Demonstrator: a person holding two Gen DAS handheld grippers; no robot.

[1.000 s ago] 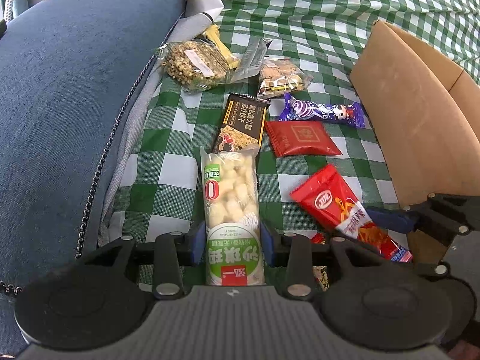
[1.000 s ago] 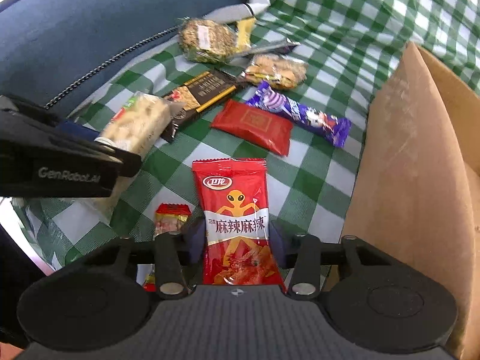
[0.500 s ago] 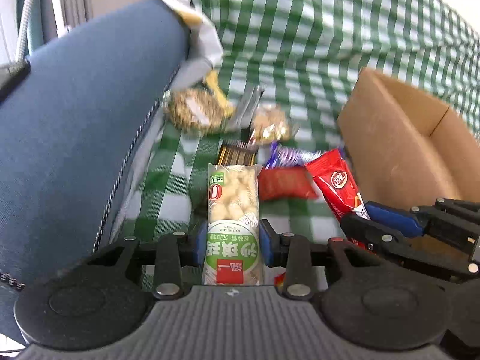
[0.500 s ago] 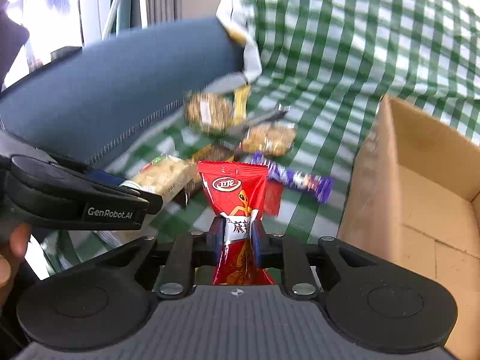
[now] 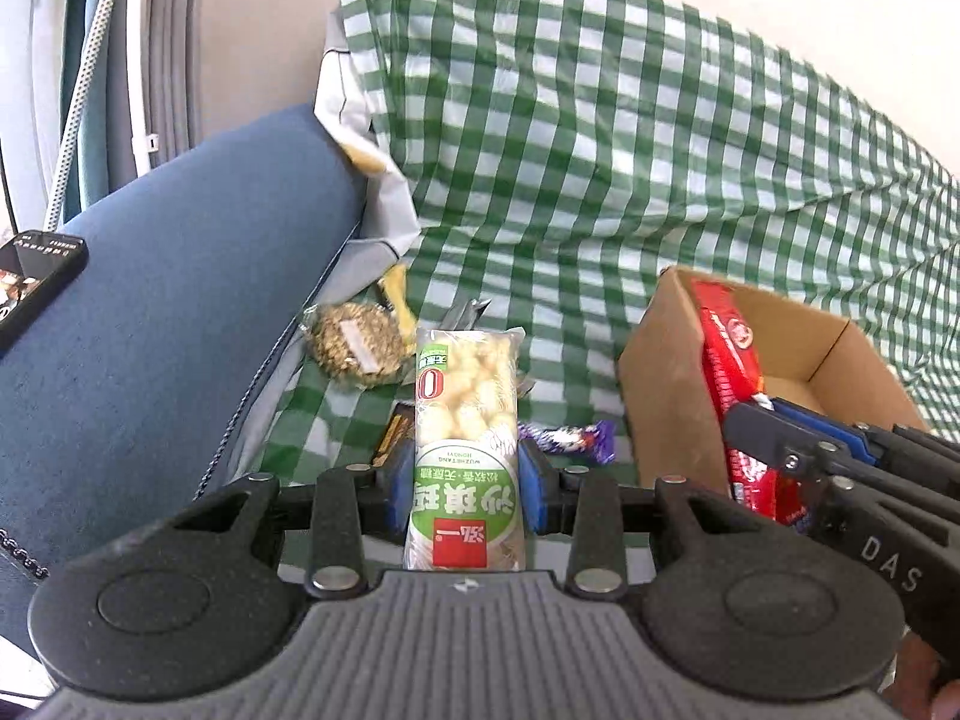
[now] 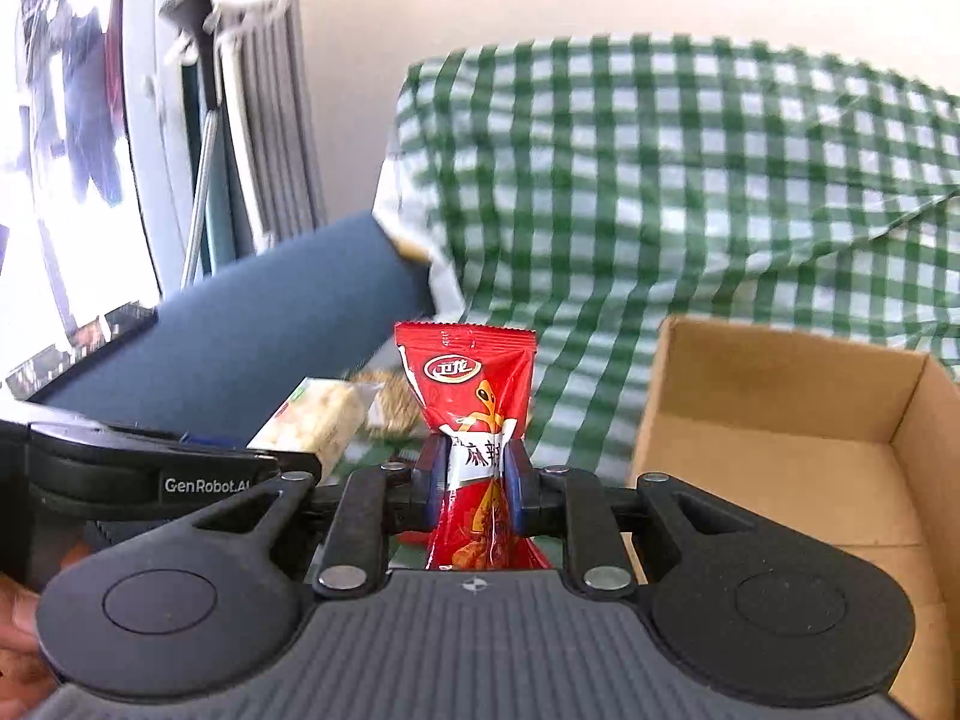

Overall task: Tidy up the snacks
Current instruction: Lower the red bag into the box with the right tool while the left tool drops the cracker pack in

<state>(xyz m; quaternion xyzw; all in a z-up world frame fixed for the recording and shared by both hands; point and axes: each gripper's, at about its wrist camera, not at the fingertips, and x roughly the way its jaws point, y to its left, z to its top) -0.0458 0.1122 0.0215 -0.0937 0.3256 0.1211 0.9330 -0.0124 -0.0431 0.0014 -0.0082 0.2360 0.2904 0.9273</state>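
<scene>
Carry step: left claw [image 5: 465, 495] pinching green snack pack [image 5: 465, 420], right claw [image 6: 475, 477] pinching red snack packet [image 6: 474, 420], both lifted; next, swing over the cardboard box [image 6: 780, 450] and release.

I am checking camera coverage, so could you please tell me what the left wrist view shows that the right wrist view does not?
Only the left wrist view shows the phone on the blue armrest and the purple candy bar on the checked cloth. Only the right wrist view shows the window. Both show the cardboard box, the red snack packet in the right gripper, and the white puffed-snack packet in the left gripper.
</scene>
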